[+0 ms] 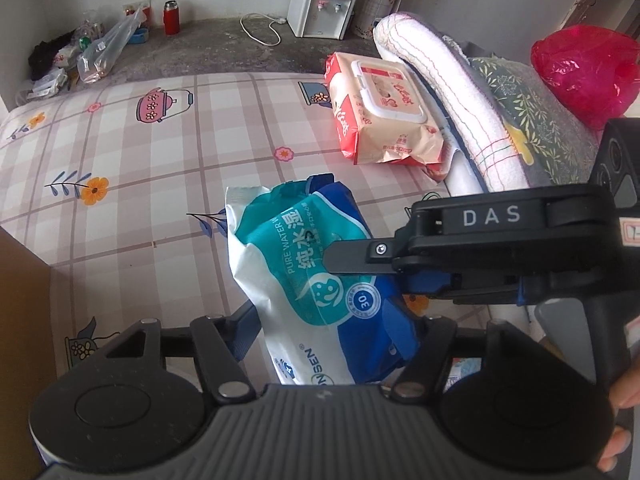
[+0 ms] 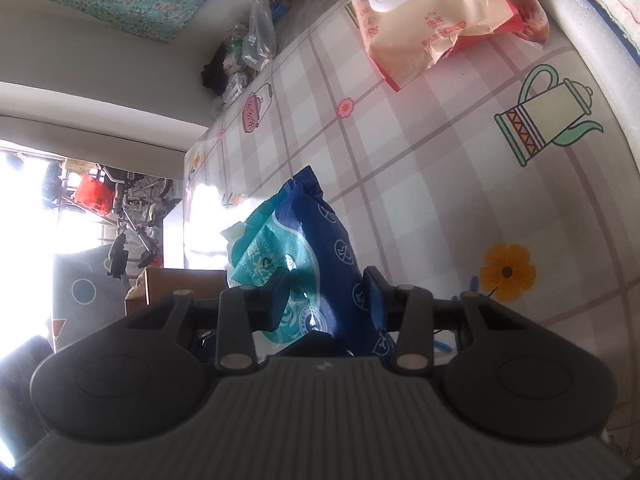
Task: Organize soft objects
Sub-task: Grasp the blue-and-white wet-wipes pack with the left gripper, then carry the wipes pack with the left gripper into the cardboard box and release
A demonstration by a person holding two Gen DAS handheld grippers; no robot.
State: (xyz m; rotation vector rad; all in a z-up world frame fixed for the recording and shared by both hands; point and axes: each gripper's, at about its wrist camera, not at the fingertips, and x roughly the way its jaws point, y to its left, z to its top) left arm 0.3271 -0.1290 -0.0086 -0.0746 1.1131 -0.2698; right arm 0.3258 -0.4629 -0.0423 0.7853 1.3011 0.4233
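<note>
Blue-and-teal wipes pack [image 1: 316, 280] stands tilted off the tablecloth; pink wipes pack [image 1: 380, 108] lies flat beyond

Blue wipes pack [image 1: 316, 276] read "PURE WATER", "30" in round badge, partial "NSEN" near bottom edge, plus Chinese characters. Right gripper [image 1: 360, 258] bore "DAS". Pink wipes pack [image 1: 384, 108] print blurred, probably Chinese.

1. Right gripper [image 2: 326, 300] has both pads pressed on the blue wipes pack [image 2: 304, 256].
2. Pink wipes pack [image 2: 424, 12] lies far ahead, on the checked tablecloth [image 2: 420, 160].
</note>
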